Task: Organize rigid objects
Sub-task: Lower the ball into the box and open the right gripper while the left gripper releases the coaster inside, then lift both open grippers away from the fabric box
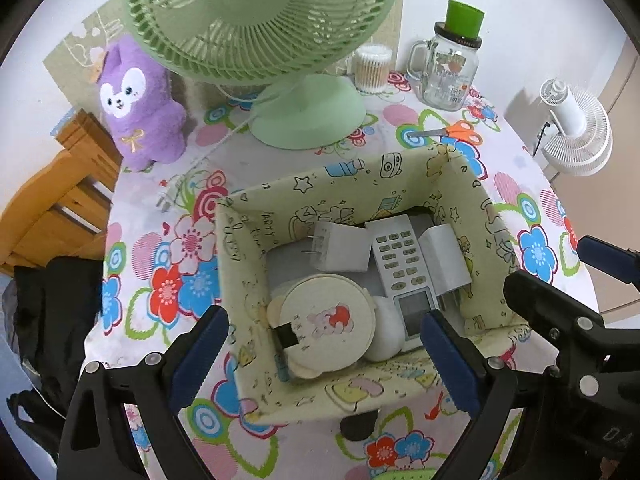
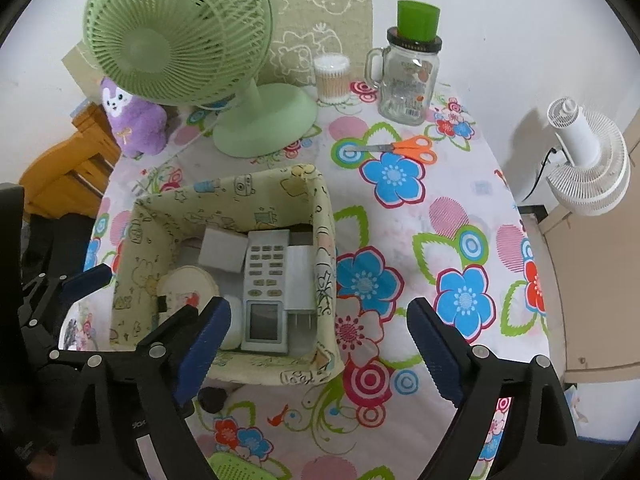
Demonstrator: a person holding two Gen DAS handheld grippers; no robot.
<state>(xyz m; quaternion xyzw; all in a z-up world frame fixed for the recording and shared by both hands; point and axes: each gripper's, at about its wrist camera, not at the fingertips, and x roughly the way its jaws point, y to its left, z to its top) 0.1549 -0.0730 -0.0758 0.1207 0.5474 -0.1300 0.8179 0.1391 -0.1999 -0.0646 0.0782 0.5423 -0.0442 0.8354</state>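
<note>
A cream patterned fabric box (image 1: 340, 184) (image 2: 224, 196) stands on the flowered table. Inside lie a white remote (image 1: 404, 268) (image 2: 266, 280), two white plug adapters (image 1: 340, 250) (image 1: 442, 258), a round cream compact with a bear picture (image 1: 326, 322) (image 2: 188, 286) and a white rounded item (image 1: 386, 334). My left gripper (image 1: 324, 354) is open and empty, above the box's near side. My right gripper (image 2: 320, 344) is open and empty, over the box's right near corner. Orange-handled scissors (image 1: 452, 132) (image 2: 404, 148) lie behind the box.
A green desk fan (image 1: 280, 40) (image 2: 188, 64), purple plush (image 1: 140, 104) (image 2: 132, 120), cotton-swab tub (image 1: 374, 68) (image 2: 332, 78) and glass mug jar with green cup (image 1: 450, 64) (image 2: 408, 76) stand at the back. A white fan (image 2: 584, 160) and wooden chair (image 1: 52, 208) flank the table.
</note>
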